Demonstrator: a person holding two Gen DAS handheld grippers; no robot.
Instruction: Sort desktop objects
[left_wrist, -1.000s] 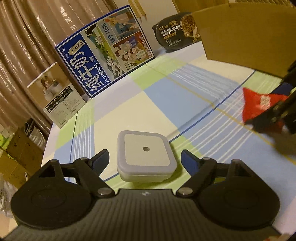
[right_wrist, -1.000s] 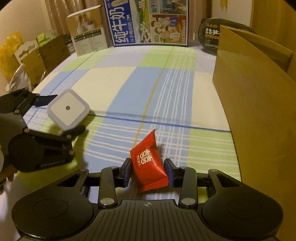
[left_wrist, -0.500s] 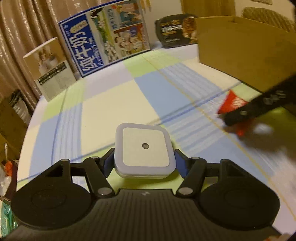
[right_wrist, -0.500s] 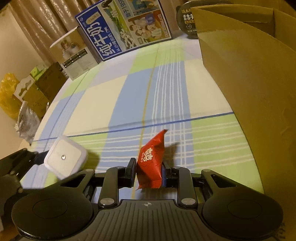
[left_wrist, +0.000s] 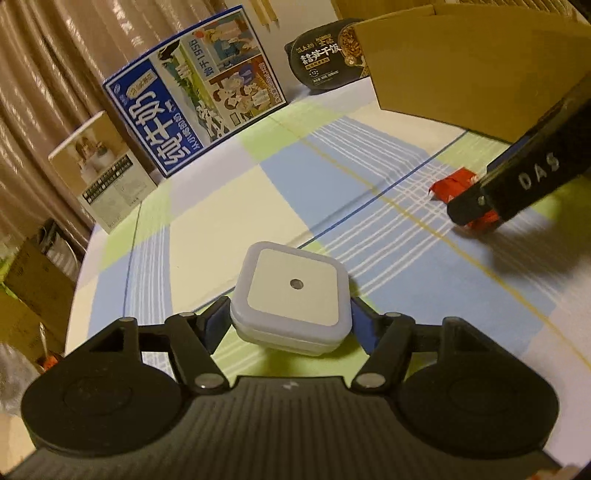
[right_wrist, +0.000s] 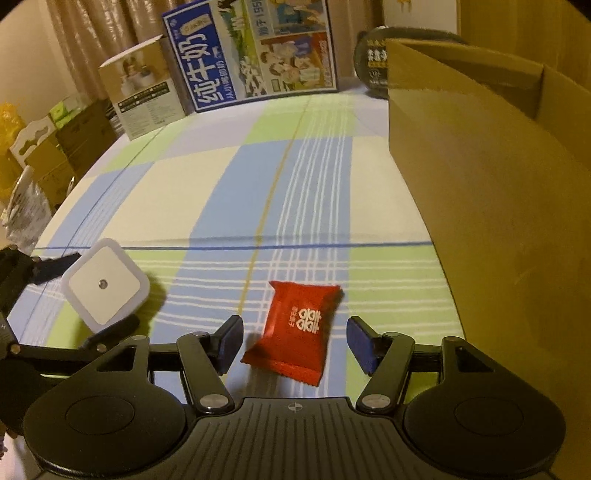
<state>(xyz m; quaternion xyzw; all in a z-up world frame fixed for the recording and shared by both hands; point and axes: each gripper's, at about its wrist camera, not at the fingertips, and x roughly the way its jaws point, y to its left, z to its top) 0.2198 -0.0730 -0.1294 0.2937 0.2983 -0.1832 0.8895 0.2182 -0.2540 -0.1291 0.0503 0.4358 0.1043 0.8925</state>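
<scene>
A white square night light (left_wrist: 291, 295) sits between the blue pads of my left gripper (left_wrist: 290, 321), which press its sides. It is held just above the checked tablecloth, with its shadow underneath. These jaws are easing open. The right wrist view shows the same night light (right_wrist: 105, 282) in the left gripper (right_wrist: 85, 297) at the lower left. A red snack packet (right_wrist: 299, 325) lies flat on the cloth between the pads of my right gripper (right_wrist: 295, 341). Those jaws are opening and neither pad touches it. In the left wrist view the red packet (left_wrist: 456, 182) is half hidden behind a right-gripper finger (left_wrist: 517, 184).
A tall open cardboard box (right_wrist: 498, 221) stands along the right side of the table. At the back stand a blue milk carton case (right_wrist: 258, 51), a small white product box (right_wrist: 147, 96) and a black instant-meal bowl (right_wrist: 373, 62). Boxes and bags sit beyond the table's left edge.
My right gripper has opened, and the red packet has dropped from upright between its pads to lying flat on the cloth. My left gripper closed on the night light and raised it.
</scene>
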